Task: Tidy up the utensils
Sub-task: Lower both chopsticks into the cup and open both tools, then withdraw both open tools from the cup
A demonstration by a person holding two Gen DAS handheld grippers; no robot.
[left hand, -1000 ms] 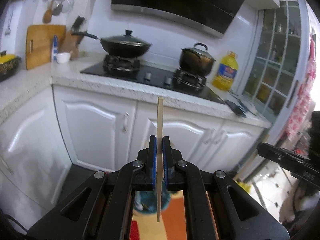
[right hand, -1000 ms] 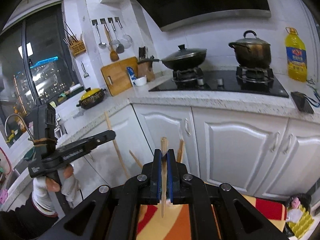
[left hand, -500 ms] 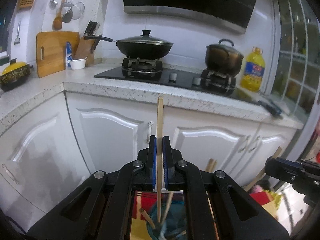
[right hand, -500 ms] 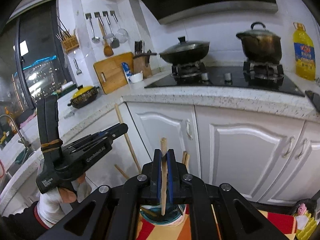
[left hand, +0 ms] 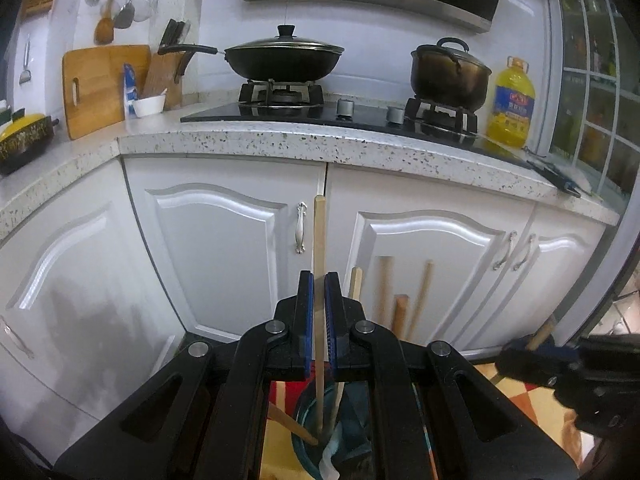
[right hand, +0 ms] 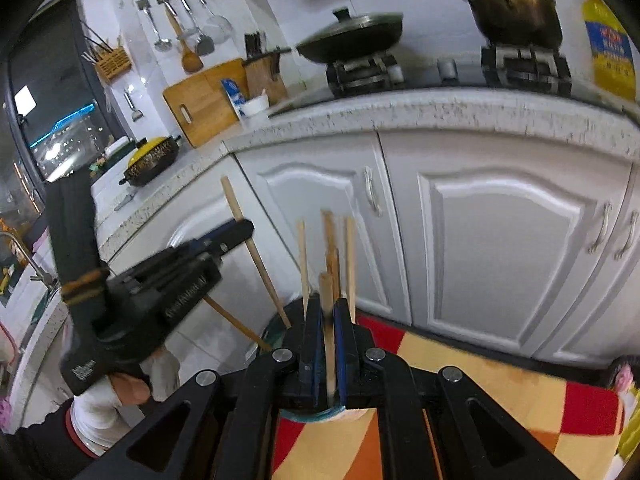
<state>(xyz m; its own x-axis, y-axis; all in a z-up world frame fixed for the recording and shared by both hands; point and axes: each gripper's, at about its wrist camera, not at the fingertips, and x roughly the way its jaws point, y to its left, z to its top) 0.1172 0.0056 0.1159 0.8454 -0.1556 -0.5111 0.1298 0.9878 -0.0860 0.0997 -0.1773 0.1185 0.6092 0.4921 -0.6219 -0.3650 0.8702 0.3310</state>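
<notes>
Here: two pale wooden chopsticks. One chopstick (left hand: 319, 264), upright, is pinched between the blue pads of the left gripper (left hand: 319, 292), its lower tip inside a teal cup (left hand: 304, 446) already holding several sticks. The second chopstick (right hand: 328, 320) is clamped likewise in the right gripper (right hand: 328, 316), directly above that cup. Both grippers tilt downward, side by side.

Pale matt wooden chopstick (left hand: 319, 264), speckled stone countertop (left hand: 360, 146), glossy white cabinet doors (left hand: 224, 236), black glossy hob (left hand: 320, 114)
</notes>
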